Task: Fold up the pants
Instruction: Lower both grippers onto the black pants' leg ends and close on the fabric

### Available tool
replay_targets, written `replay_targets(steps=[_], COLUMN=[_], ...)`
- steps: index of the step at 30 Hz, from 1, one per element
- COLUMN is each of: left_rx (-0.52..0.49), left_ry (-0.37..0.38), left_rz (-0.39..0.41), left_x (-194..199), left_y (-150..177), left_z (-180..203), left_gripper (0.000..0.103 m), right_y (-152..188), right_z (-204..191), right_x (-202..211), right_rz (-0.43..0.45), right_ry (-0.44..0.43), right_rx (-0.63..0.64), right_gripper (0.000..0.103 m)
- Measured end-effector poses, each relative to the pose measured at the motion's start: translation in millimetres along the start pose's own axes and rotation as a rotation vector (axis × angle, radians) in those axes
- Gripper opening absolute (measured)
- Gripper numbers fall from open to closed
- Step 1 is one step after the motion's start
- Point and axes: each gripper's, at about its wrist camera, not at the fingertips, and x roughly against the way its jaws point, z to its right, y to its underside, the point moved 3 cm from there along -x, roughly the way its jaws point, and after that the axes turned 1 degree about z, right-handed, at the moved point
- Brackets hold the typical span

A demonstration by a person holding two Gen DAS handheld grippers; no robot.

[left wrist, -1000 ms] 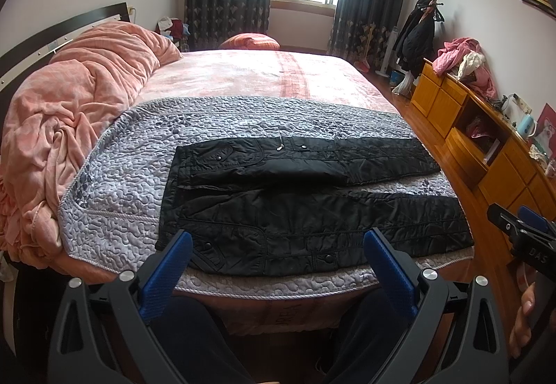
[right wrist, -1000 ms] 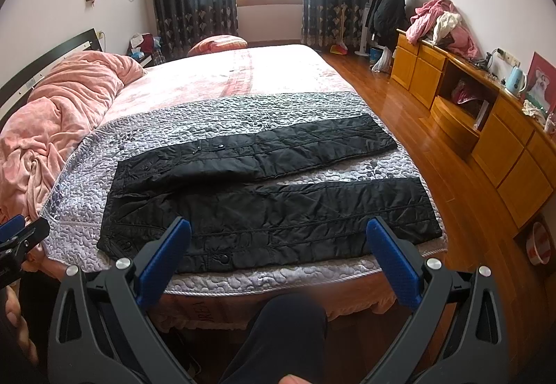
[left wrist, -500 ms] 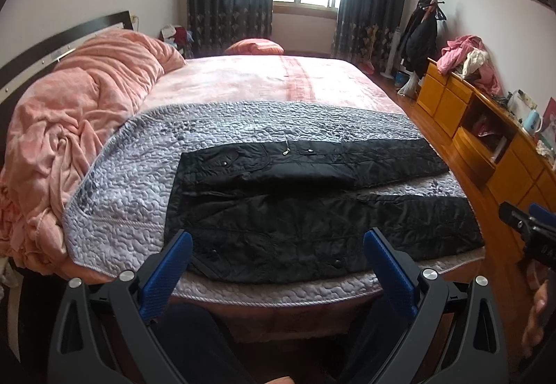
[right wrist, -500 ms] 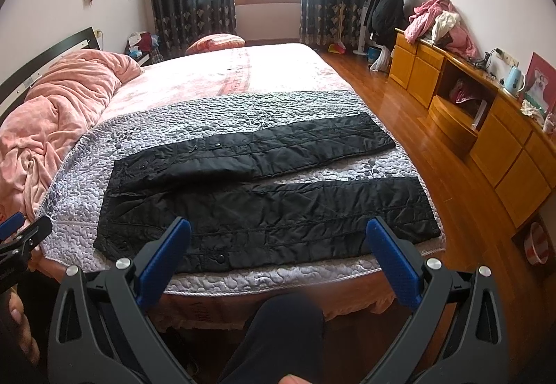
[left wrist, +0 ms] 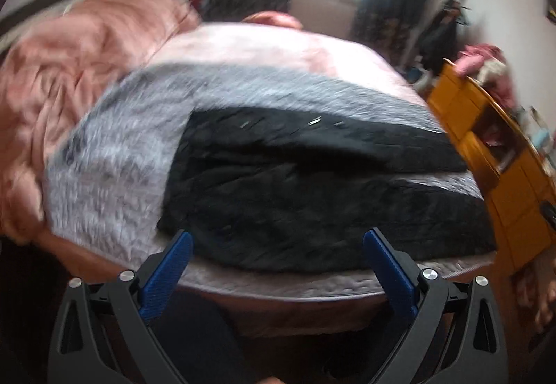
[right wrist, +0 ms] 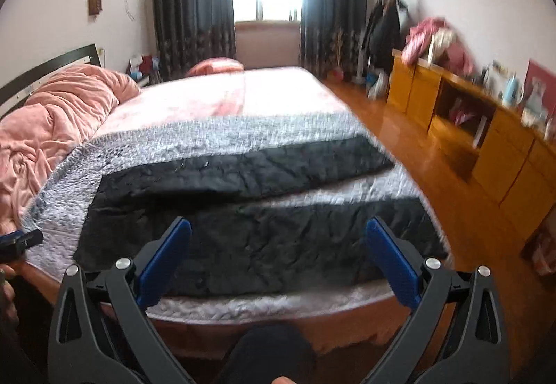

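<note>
Two grippers hang before the foot of the bed, both with blue fingers spread wide and nothing between them: the left gripper (left wrist: pixel 278 241) and the right gripper (right wrist: pixel 278 231). Black quilted pants (right wrist: pixel 250 206) lie flat across the grey quilted cover (right wrist: pixel 173 140), legs apart. A pink duvet (right wrist: pixel 52 113) is bunched by the headboard, blurred in the left view.

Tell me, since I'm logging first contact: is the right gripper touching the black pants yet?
Apart. The right wrist view shows the right gripper open, off the near bed edge, its fingers overlapping the black pants only in the image, nothing between them.
</note>
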Motion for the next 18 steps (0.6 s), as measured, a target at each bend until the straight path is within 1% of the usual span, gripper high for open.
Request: replay_targets(steps=[1,2,3,5,6,7,8,9,10,11,13,15,16,17,18], left_rx=[0.03,0.068,0.098,0.151,0.166,0.199,0.227,0.27,0.311,0.366,0.417,0.441,0.454,0.492,0.527], left_ry=[-0.013,-0.033,-0.044,-0.07,-0.076,-0.07,-0.053,0.008,0.068,0.106,0.147,0.143,0.155,0.178,0.185], left_rz=[-0.023,-0.055,-0.075,-0.086,-0.078,-0.065,-0.07,-0.104,-0.159,-0.215,-0.252,-0.273,-0.283,-0.311,-0.333], left_x=[-9,-20,-28,-45,-51,-59,-65,-77,-90,-105,-127,-151,-158,-171,-180], left_y=[1,2,2,2,2,2,2,2,3,5,7,9,11,16,20], left_z=[-13,-31,-45,-78,-87,-102,-111,-122,-131,-143,-159,-172,-176,-181,-185], left_gripper=[0.099,0.098,0.098,0.098,0.099,0.099,0.099,0.099,0.099,0.099,0.099,0.097,0.095,0.087,0.082], right_y=[2,6,10,18,23,29,36,40,44,48,54,62,66,69,72], right_z=[1,1,2,5,6,9,10,10,9,10,11,12,14,16,17], right_x=[-3,-10,-15,-31,-37,-49,-54,-57,-60,-64,-73,-80,-85,-87,-90], right_rz=[0.006,-0.01,-0.025,-0.069,-0.098,-0.137,-0.161,-0.176,-0.182,-0.189,-0.216,-0.243,-0.261,-0.271,-0.281], right_ry=[0.01,0.015,0.015,-0.006,-0.019,-0.043,-0.053,-0.054,-0.05,-0.041,-0.044,-0.048,-0.054,-0.06,-0.065], right_rx=[0.018,0.031,0.03,0.012,-0.002,-0.028,-0.044,-0.052,-0.056,-0.058,-0.063,-0.078,-0.094,-0.108,-0.122], right_gripper=[0.1,0.099,0.095,0.061,0.058,0.06,0.066,0.073,0.085,0.09,0.09,0.09,0.09,0.09,0.09])
